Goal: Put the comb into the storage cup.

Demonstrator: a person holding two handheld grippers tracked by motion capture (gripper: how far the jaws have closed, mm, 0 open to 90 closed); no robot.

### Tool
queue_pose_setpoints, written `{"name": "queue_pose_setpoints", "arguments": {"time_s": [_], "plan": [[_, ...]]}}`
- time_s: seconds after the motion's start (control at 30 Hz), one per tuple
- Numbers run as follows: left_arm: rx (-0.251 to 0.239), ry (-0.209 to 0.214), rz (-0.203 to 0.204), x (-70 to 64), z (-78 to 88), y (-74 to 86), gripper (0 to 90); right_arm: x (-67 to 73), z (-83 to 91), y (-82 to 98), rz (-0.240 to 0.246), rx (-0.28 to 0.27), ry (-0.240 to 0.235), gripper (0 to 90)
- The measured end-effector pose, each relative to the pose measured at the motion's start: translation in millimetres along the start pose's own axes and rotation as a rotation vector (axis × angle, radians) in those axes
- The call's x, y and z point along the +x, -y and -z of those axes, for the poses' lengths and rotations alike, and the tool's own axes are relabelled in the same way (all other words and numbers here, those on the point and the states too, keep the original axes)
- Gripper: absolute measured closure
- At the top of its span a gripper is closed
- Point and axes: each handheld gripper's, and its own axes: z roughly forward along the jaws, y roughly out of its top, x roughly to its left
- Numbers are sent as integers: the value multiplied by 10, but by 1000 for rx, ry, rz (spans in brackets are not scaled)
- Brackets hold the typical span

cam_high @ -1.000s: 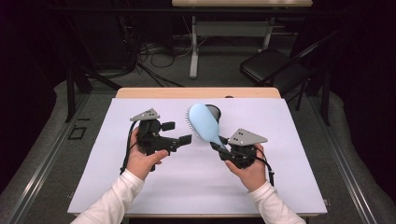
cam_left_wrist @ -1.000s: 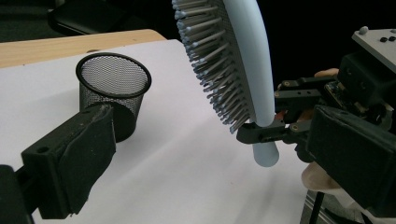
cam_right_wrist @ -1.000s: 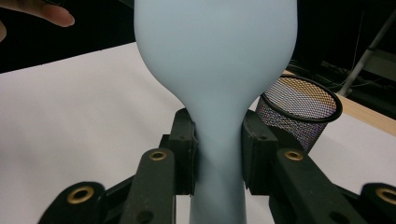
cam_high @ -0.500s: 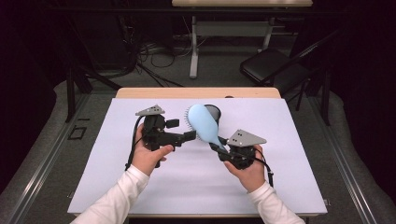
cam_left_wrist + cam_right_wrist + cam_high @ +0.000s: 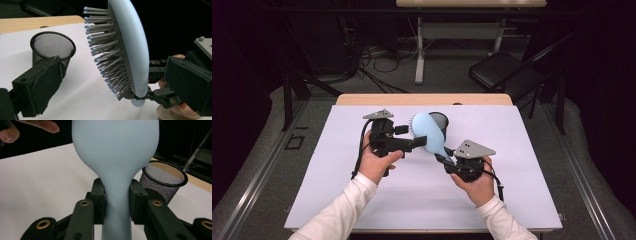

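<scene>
A light-blue hairbrush [image 5: 428, 134] is held up over the white table, head tilted up and to the left. My right gripper [image 5: 447, 161] is shut on its handle [image 5: 117, 195], with the pads pressed against both sides of the neck. My left gripper [image 5: 412, 138] comes in from the left, open, its jaws on either side of the brush head. In the left gripper view the grey bristles [image 5: 110, 57] face the left pad [image 5: 37, 87], and the smooth back faces the other pad [image 5: 190, 85]. Neither pad touches the brush.
A black mesh cup [image 5: 441, 120] stands upright on the white sheet [image 5: 522, 175] just behind the brush, also visible as the cup [image 5: 52, 47] and the cup [image 5: 163, 178]. The wooden table edge [image 5: 362, 99] lies beyond it. A dark chair [image 5: 504, 70] stands on the floor farther back.
My left gripper has moved right and a little up, so its jaws now flank the brush head. The right gripper and the brush have stayed almost where they were.
</scene>
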Motion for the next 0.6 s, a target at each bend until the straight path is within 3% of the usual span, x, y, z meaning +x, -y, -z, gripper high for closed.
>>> {"name": "queue_pose_setpoints", "arguments": {"time_s": [0.6], "plan": [[11, 7, 10, -44, -161, -53, 32, 31, -9, 5, 14, -6, 1, 696]]}}
